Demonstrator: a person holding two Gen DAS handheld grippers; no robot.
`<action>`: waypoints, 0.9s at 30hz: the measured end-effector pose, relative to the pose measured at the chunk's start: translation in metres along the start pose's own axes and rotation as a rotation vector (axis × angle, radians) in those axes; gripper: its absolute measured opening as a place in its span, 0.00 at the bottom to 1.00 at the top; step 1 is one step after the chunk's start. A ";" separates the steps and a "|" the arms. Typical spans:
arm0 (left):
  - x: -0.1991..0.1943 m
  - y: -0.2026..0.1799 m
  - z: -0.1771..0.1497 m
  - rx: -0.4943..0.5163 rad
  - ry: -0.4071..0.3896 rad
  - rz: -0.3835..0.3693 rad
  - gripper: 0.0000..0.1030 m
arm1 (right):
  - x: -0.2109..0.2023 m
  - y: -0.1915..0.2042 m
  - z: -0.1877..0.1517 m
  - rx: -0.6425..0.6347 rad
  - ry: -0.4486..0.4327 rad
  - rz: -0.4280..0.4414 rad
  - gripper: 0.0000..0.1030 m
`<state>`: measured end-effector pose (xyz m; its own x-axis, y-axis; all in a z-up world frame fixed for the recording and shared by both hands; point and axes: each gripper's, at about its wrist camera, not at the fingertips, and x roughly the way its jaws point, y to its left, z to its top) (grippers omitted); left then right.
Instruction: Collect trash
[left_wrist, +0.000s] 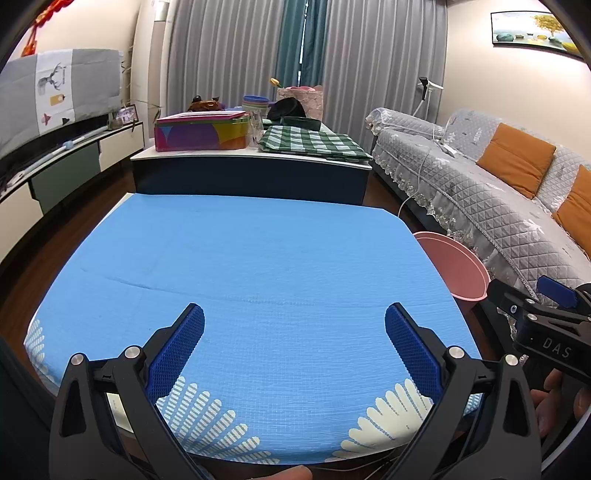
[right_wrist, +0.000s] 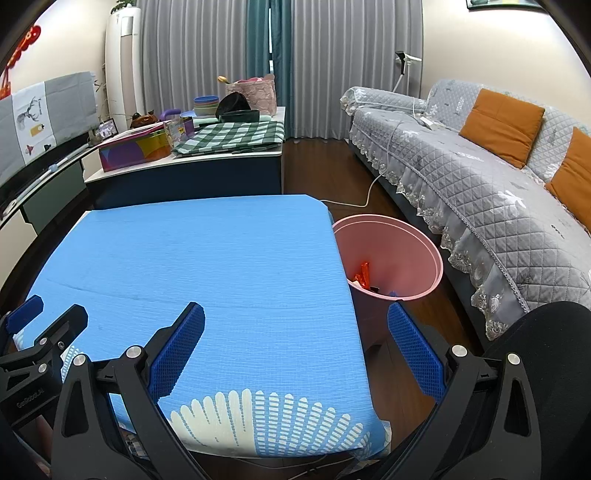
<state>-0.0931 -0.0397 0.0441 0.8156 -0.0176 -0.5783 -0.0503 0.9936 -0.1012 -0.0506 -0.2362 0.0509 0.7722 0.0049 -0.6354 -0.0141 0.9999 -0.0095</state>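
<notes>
A blue tablecloth (left_wrist: 258, 266) with white fan patterns fills the lower middle of both views. Above it, at centre frame, a dark cabinet (left_wrist: 251, 177) carries a colourful tin (left_wrist: 201, 133), a green checked cloth (left_wrist: 314, 142) and stacked bowls (left_wrist: 255, 103). A grey quilted sofa (right_wrist: 461, 177) with orange cushions (right_wrist: 502, 125) runs along the right side, and grey curtains (left_wrist: 229, 55) hang across the top.

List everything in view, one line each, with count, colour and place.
table cloth: one, blue with white fan prints, covering the near table.
bin: one, pink, on the floor at the table's right edge; orange scrap inside.
tin box: one, multicoloured, far table.
checked cloth: one, green-white, far table.
sofa: one, grey quilted, right side.
cushions: two, orange, on the sofa.
left gripper: open.
right gripper: open.
</notes>
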 end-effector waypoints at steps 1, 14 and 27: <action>0.000 0.000 0.000 0.000 0.000 0.001 0.92 | 0.000 0.000 0.000 0.000 0.000 0.000 0.95; 0.001 -0.001 0.002 0.005 0.011 0.011 0.92 | 0.000 0.000 0.000 0.002 0.000 0.001 0.95; 0.001 0.001 0.001 0.015 0.015 0.001 0.92 | 0.000 -0.001 -0.001 -0.001 0.002 0.001 0.95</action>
<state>-0.0922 -0.0388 0.0444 0.8067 -0.0184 -0.5907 -0.0421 0.9952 -0.0885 -0.0509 -0.2369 0.0502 0.7706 0.0054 -0.6373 -0.0150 0.9998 -0.0096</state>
